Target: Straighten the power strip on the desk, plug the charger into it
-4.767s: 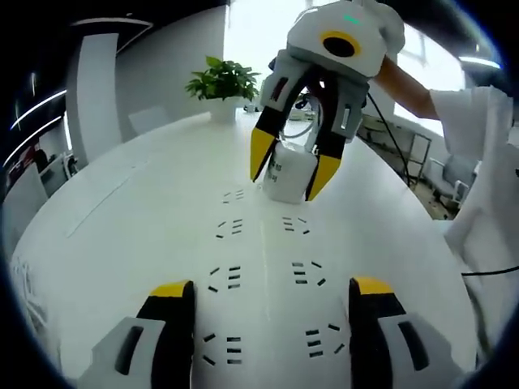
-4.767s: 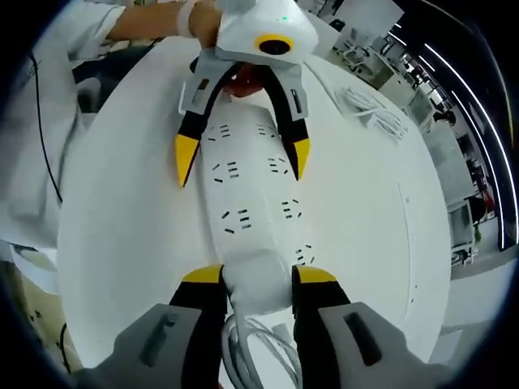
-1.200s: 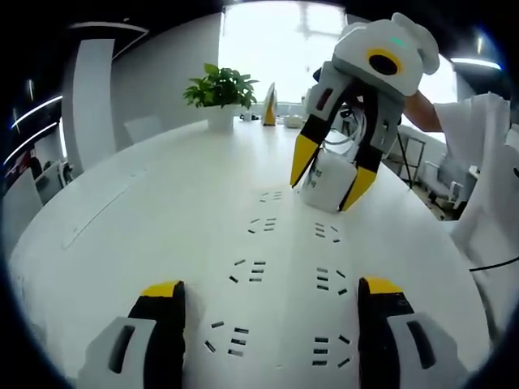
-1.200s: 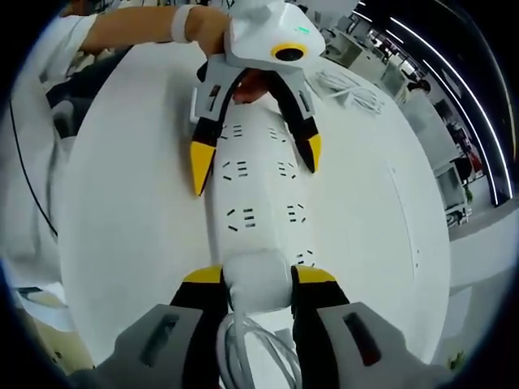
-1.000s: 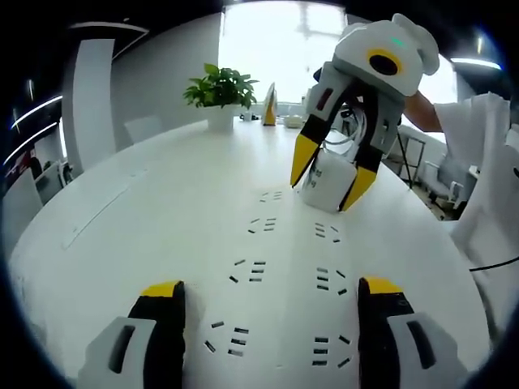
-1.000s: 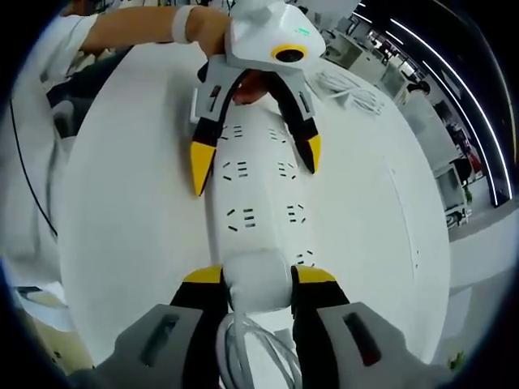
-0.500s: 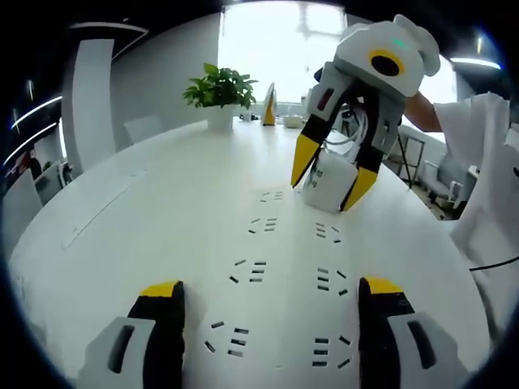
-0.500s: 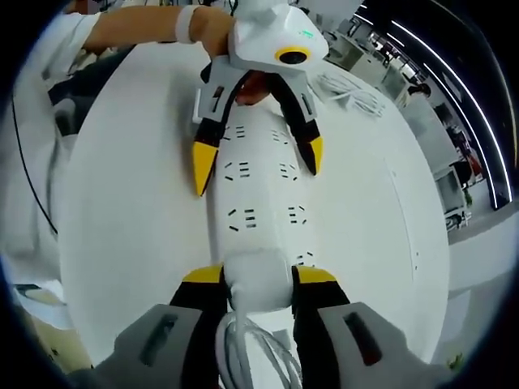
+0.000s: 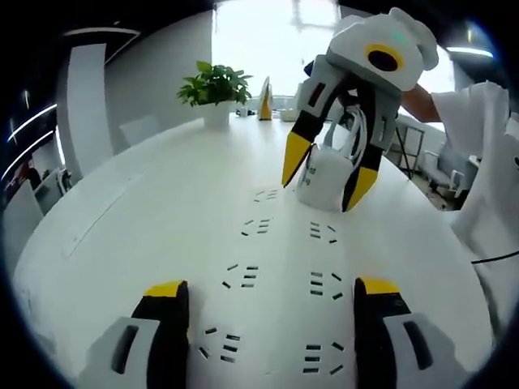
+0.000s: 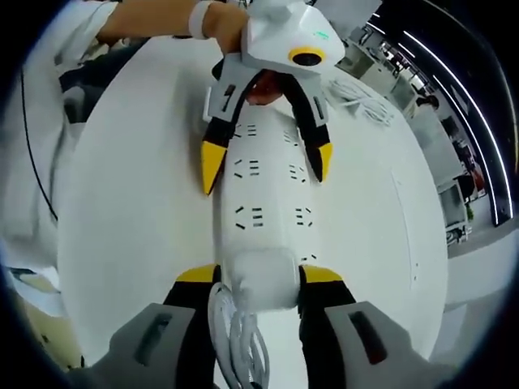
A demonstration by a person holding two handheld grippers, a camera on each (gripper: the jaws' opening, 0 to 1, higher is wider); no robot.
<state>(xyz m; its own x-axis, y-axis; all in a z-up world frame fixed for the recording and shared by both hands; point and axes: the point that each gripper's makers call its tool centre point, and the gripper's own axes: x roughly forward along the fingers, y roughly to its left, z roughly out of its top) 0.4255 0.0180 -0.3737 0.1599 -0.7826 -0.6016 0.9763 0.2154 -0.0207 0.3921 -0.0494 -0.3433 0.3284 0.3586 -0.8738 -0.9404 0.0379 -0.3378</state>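
White is nearly everything: one white power strip (image 9: 280, 284) lies flat on the white round surface (image 9: 138, 219), with its sockets in two rows; four pairs of them can be counted in the left gripper view. One white charger (image 9: 323, 177) stands at the far end of the strip in that view, and a bundle of white cable (image 10: 237, 340) hangs from it in the right gripper view. There are two grippers. The left gripper (image 9: 268, 304) has its yellow-tipped fingers (image 9: 166, 290) spread wide, one on each side of the strip, and they pinch nothing. The right gripper (image 10: 253, 275) has its fingers (image 10: 197, 274) pressed against both sides of the charger (image 10: 258, 279), holding it. One potted plant (image 9: 213, 85) stands at the far edge of the surface. A person's hand and wrist (image 10: 212, 23) hold the left gripper (image 10: 266, 166) in the right gripper view. Compared with half a second ago, the charger sits a little higher in the left gripper view and the cable loops are more visible between the right fingers; the left fingers stay spread over the strip.
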